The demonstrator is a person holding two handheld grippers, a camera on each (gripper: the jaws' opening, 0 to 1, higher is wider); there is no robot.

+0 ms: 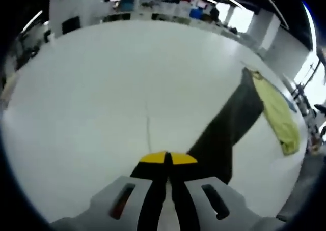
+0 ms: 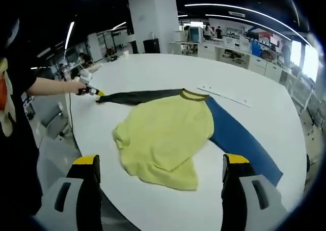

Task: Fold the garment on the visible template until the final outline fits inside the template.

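While I watch through the right gripper view, my right gripper (image 2: 160,175) hangs over the near edge of the white table (image 2: 265,111) with its 2 yellow-tipped jaws spread wide and nothing between them. Yellow garment (image 2: 165,137) lies crumpled on the table just ahead of those jaws, body bunched, dark-trimmed collar (image 2: 193,94) at the far side. 1 dark sleeve (image 2: 140,96) is pulled out straight from the collar toward the table's left edge. Blue template (image 2: 239,139) lies flat under and beside the garment, running out from the collar toward the near right; the garment covers part of it, the rest of the blue strip is bare. Beyond it a thin pale strip (image 2: 224,96) lies on the table, well apart.

Left gripper (image 2: 94,92) appears at the far left of that view, held out on the person's bare arm (image 2: 51,86), its tip at the end of the dark sleeve.

Through the left gripper view, the left gripper (image 1: 167,159) has its 2 yellow tips pressed together on the sleeve end (image 1: 224,134), the dark cloth running off to the right toward the yellow garment (image 1: 277,114). Open white table (image 1: 102,88) stretches ahead.

Background: office benches and a white pillar (image 2: 153,20), blurred.
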